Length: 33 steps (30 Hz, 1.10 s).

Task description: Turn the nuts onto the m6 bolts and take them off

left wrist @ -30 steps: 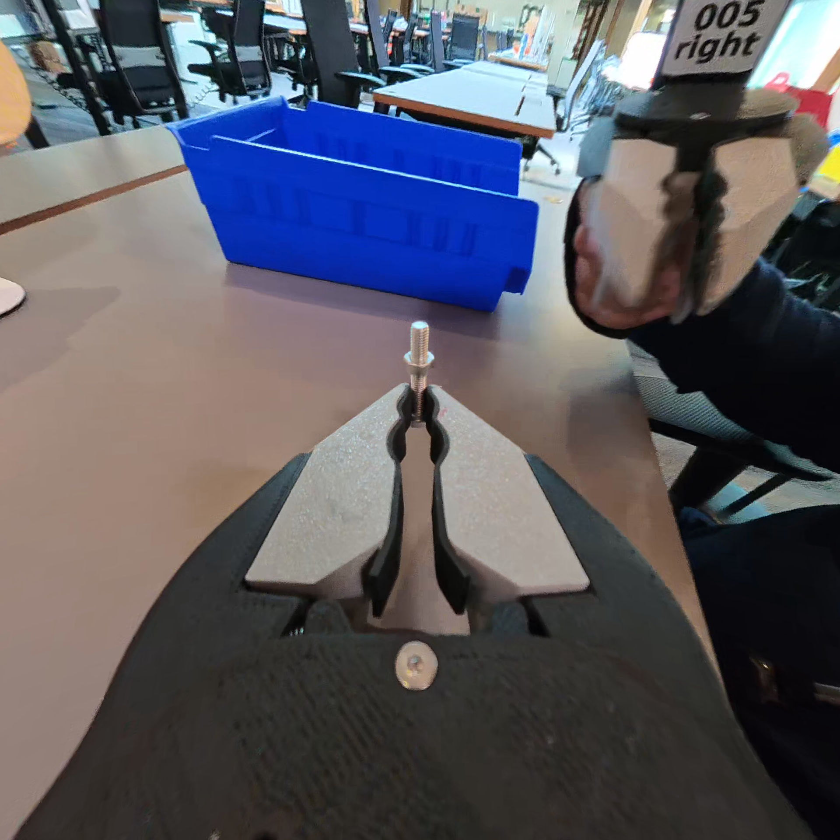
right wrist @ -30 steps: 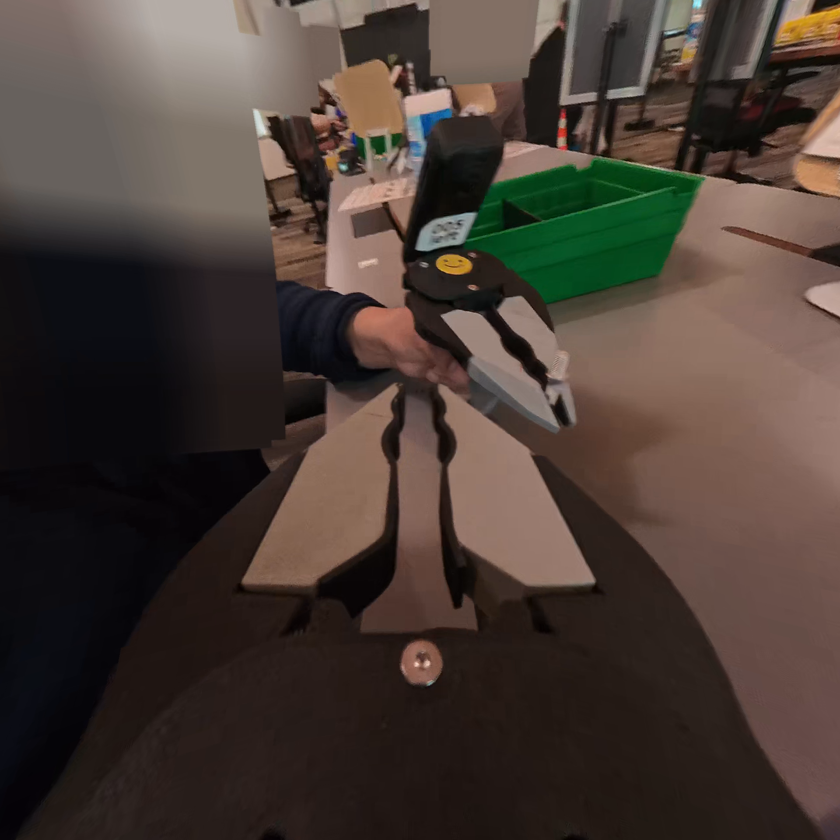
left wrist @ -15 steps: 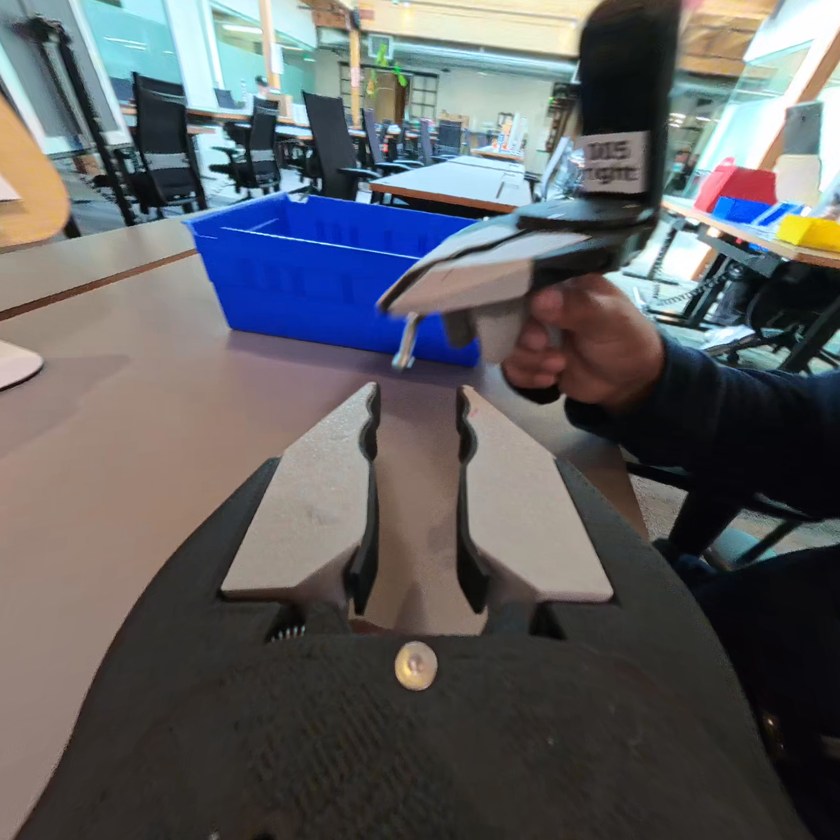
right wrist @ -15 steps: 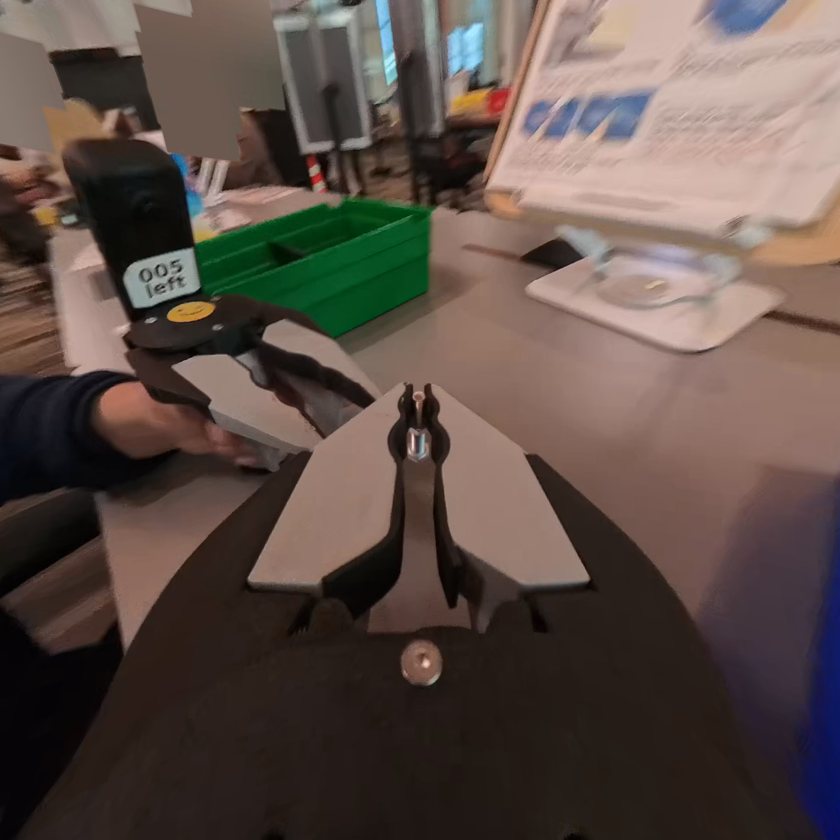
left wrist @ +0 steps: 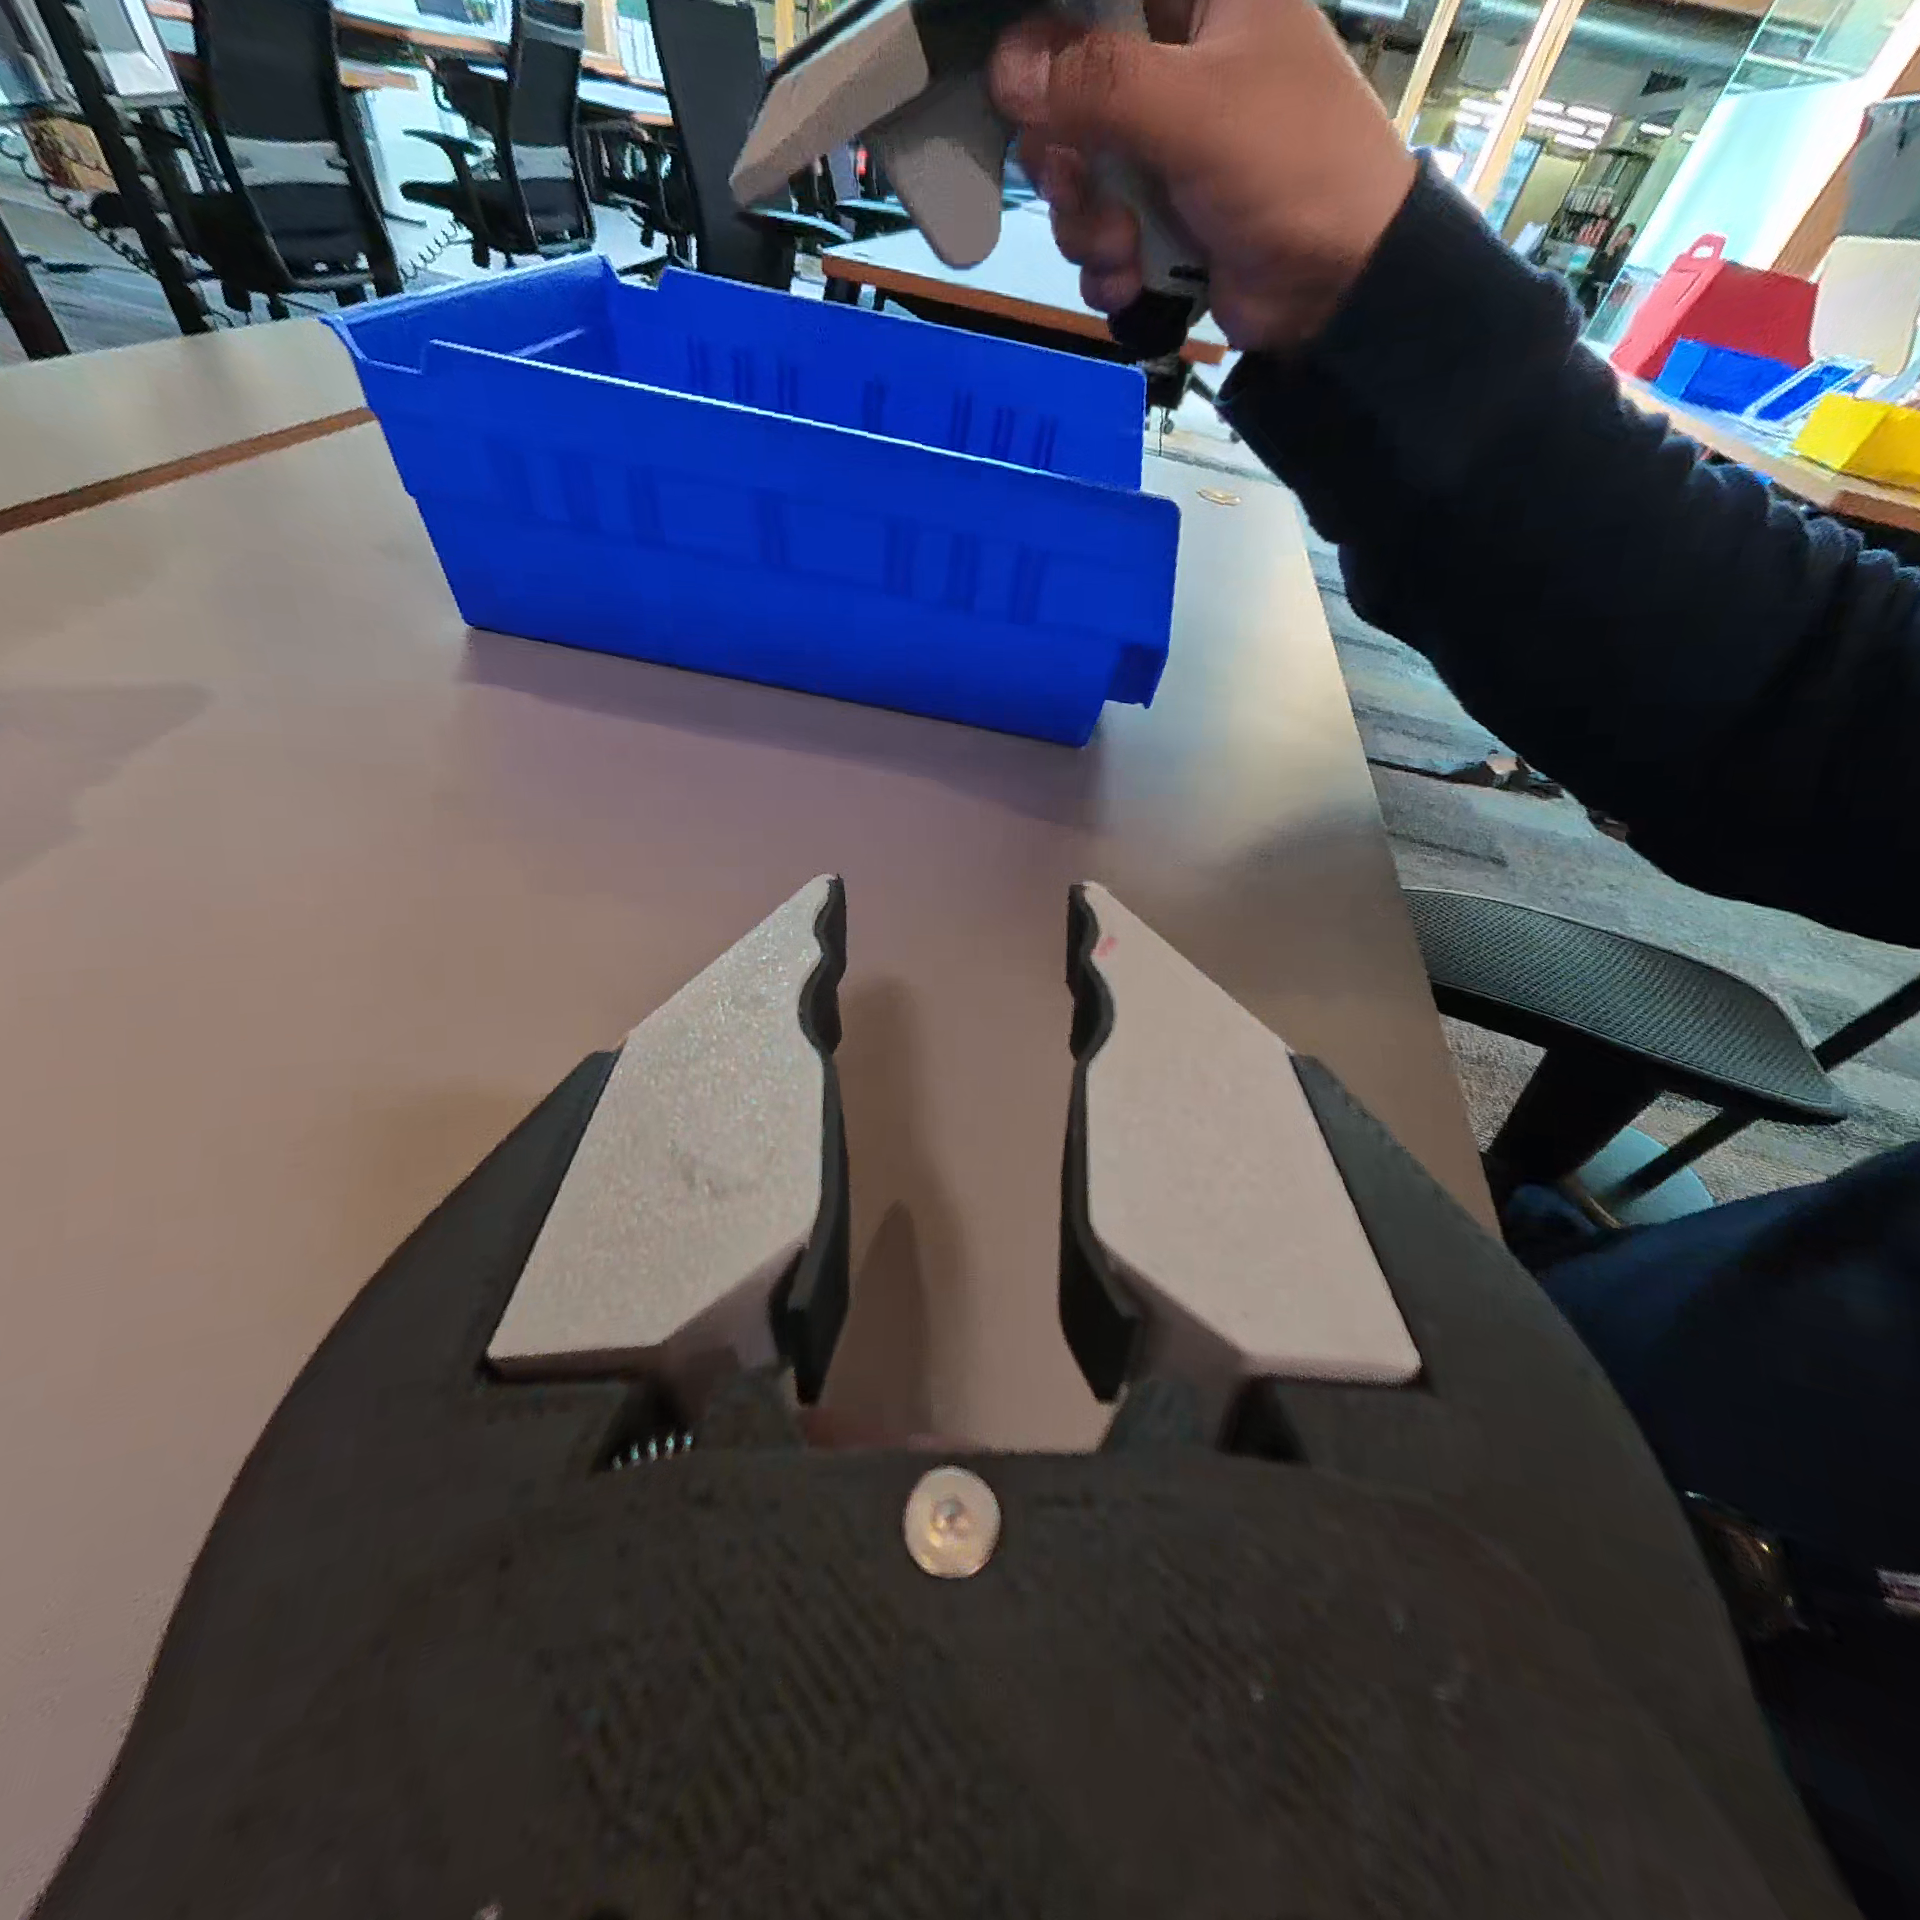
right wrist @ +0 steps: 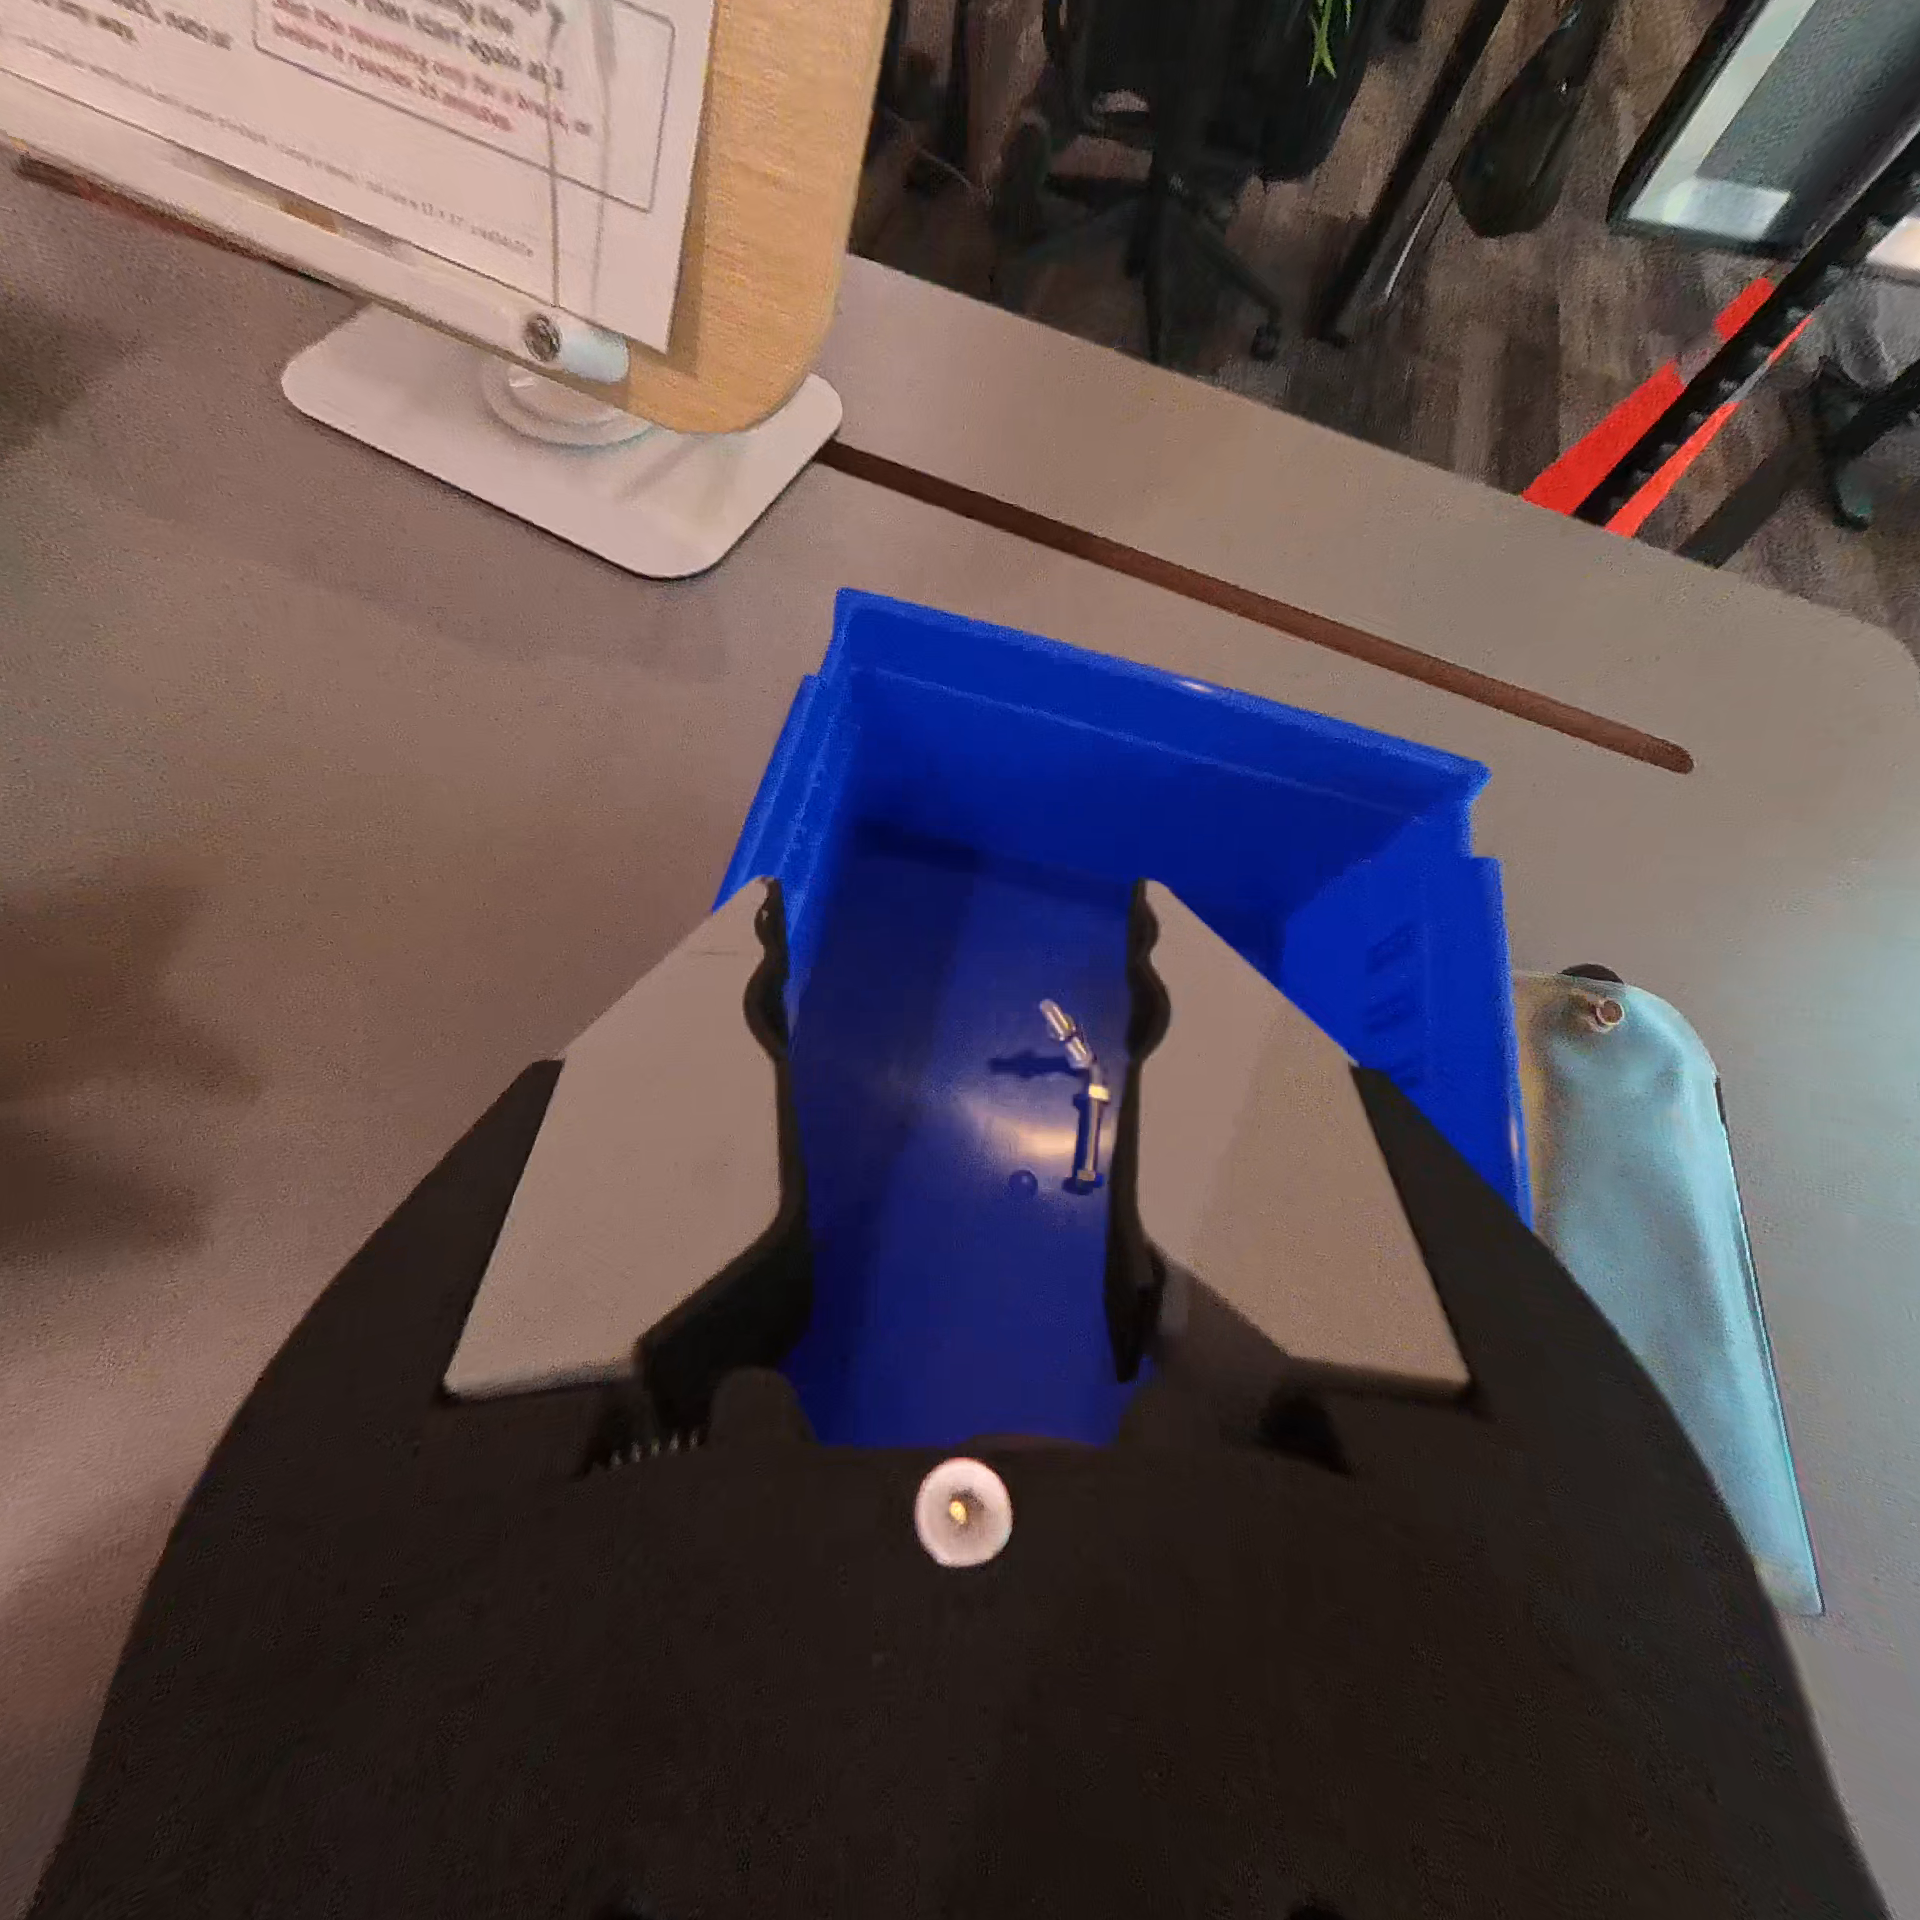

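My right gripper point(right wrist: 954, 904) is open and empty, pointing down into the blue bin point(right wrist: 1143, 748). Two small silver bolts lie on the bin floor between its fingers: one with a nut on it point(right wrist: 1089, 1127), the other blurred and tilted point(right wrist: 1065, 1029). In the left wrist view the right gripper point(left wrist: 862, 125) is held by a hand above the far side of the blue bin point(left wrist: 790, 540). My left gripper point(left wrist: 956, 935) is open and empty, low over the grey table point(left wrist: 312, 935), pointing at the bin's long side.
A white-based sign stand point(right wrist: 561, 457) is on the table beyond the bin. A pale flat shape point(right wrist: 1642, 1195) lies to the right of the bin; I cannot tell what it is. The table edge and a mesh chair point(left wrist: 1621, 997) are to the right. My hands' fingertips stand some 25 centimeters from each other. My right tips are roughly 30 centimeters from the pale flat shape point(right wrist: 1642, 1195).
The left gripper let go of the bolt with its nut, and the right gripper took it. The right gripper carried it over the blue bin and opened. The left gripper opened wider.
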Each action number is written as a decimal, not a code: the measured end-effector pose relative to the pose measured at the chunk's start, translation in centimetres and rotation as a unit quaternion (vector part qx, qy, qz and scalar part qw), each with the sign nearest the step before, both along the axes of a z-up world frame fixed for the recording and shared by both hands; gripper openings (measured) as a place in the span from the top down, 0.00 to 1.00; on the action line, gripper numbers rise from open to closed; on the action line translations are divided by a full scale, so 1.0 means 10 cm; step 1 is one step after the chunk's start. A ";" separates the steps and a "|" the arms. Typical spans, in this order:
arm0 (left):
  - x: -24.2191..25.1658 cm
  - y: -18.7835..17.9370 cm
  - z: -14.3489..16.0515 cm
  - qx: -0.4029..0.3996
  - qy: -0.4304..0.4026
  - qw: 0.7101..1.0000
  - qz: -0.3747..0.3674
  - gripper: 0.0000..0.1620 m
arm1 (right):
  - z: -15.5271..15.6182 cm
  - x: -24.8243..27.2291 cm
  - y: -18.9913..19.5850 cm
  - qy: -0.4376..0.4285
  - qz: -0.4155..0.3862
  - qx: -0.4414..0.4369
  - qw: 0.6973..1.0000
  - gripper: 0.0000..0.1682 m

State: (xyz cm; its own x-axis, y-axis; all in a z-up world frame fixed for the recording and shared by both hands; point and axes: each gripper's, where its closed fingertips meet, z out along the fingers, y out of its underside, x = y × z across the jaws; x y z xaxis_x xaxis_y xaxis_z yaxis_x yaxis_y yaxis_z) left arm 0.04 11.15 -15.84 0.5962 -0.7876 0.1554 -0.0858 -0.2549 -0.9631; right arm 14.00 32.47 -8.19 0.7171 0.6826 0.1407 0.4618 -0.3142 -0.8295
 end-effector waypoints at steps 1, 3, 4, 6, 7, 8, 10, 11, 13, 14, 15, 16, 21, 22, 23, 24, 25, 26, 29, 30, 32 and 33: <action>-0.01 0.00 0.00 0.003 0.001 1.000 0.001 0.75 | 0.10 -0.06 -0.05 0.013 0.010 0.017 1.000 0.64; -0.04 0.03 -0.01 0.002 0.007 1.000 0.008 0.75 | 0.27 -0.24 -0.29 0.043 0.043 0.043 0.997 0.66; -0.03 0.02 -0.02 -0.003 0.007 1.000 0.004 0.75 | 0.33 -0.40 -0.48 0.064 0.079 0.041 0.994 0.66; -0.01 0.02 -0.05 -0.009 0.014 1.000 -0.001 0.75 | 0.39 -0.77 -0.91 0.108 0.161 0.024 0.981 0.64; 0.00 0.01 -0.06 -0.008 0.019 1.000 -0.004 0.75 | 0.36 -0.93 -1.10 0.119 0.193 0.017 0.974 0.64; 0.01 0.01 -0.06 -0.005 0.024 1.000 -0.006 0.75 | 0.28 -1.08 -1.25 0.122 0.220 0.008 0.968 0.64; 0.03 -0.01 -0.08 -0.001 0.033 0.999 -0.011 0.75 | 0.03 -1.36 -1.45 0.114 0.256 -0.011 0.960 0.64; 0.04 -0.02 -0.09 0.000 0.038 0.999 -0.014 0.75 | -0.13 -1.47 -1.49 0.103 0.264 -0.014 0.959 0.64; 0.05 -0.04 -0.12 0.003 0.054 0.998 -0.017 0.75 | -0.42 -1.62 -1.38 0.078 0.246 0.017 0.966 0.65; 0.05 -0.05 -0.15 0.002 0.067 0.998 -0.017 0.74 | -0.51 -1.68 -1.31 0.077 0.237 0.033 0.968 0.67; 0.05 -0.06 -0.19 0.002 0.085 0.996 -0.016 0.72 | -0.59 -1.73 -1.25 0.087 0.234 0.039 0.967 0.70; 0.04 -0.05 -0.22 0.005 0.101 0.995 -0.011 0.71 | -0.67 -1.75 -1.19 0.097 0.231 0.033 0.968 0.73; 0.01 -0.01 -0.23 0.005 0.112 0.994 0.006 0.67 | -0.85 -1.73 -1.13 0.134 0.235 -0.031 0.962 0.71; 0.01 -0.03 -0.21 0.004 0.111 0.994 0.004 0.66 | -0.90 -1.73 -1.13 0.123 0.238 -0.040 0.963 0.71; 0.01 -0.04 -0.17 0.008 0.106 0.994 0.003 0.66 | -0.93 -1.73 -1.12 0.115 0.239 -0.039 0.963 0.70; -0.01 -0.04 -0.11 0.012 0.096 0.995 0.010 0.66 | -0.95 -1.73 -1.11 0.110 0.238 -0.034 0.964 0.70; -0.04 -0.06 -0.04 0.009 0.084 0.996 0.018 0.67 | -0.97 -1.74 -1.13 0.105 0.241 -0.033 0.964 0.71; -0.07 -0.11 0.05 0.006 0.069 0.997 0.023 0.67 | -0.99 -1.76 -1.17 0.100 0.248 -0.036 0.963 0.71; -0.37 -0.31 0.44 0.021 0.039 0.997 0.056 0.69 | -1.06 -1.81 -1.25 0.080 0.264 -0.032 0.961 0.71; -0.55 -0.39 0.58 0.021 0.040 0.996 0.072 0.70 | -1.09 -1.82 -1.27 0.071 0.271 -0.032 0.960 0.71; -1.02 -0.53 0.86 0.017 0.067 0.990 0.120 0.70 | -1.16 -1.85 -1.34 0.057 0.283 -0.036 0.957 0.71; -1.32 -0.58 0.96 0.012 0.100 0.983 0.151 0.70 | -1.18 -1.87 -1.37 0.052 0.289 -0.038 0.955 0.71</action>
State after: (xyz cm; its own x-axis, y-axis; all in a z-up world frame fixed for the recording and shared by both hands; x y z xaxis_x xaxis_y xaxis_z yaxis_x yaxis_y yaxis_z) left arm -13.14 5.39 -6.27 0.8201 -0.5722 -0.0056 -0.1984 -0.2753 -0.9407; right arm -4.67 18.75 -20.03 0.2238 0.9744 0.0225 0.4927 -0.0932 -0.8652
